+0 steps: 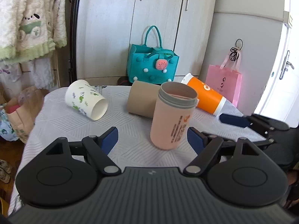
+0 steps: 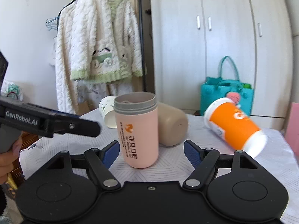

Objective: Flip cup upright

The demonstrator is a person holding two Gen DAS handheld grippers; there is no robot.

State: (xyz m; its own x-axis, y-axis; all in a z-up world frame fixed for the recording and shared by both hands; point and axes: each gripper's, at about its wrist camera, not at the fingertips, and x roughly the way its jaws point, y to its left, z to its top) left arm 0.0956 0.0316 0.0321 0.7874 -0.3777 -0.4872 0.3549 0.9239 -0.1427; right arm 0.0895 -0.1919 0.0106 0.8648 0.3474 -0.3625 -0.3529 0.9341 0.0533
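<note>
Pink cup [image 2: 137,132] stands upright mid-table, mouth up; right gripper [image 2: 151,153] spread wide, empty, straddling it; left gripper [image 1: 152,140] likewise wide; orange cup [image 2: 234,124] lies at 2 o'clock; judgement: back straight out, avoid clipping the wall.

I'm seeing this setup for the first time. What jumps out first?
The pink cup stands upright at the table's middle, between the open right tongs. Around it cups lie tipped: an orange cup to the right, a tan one behind, a white printed one to the left.
</note>
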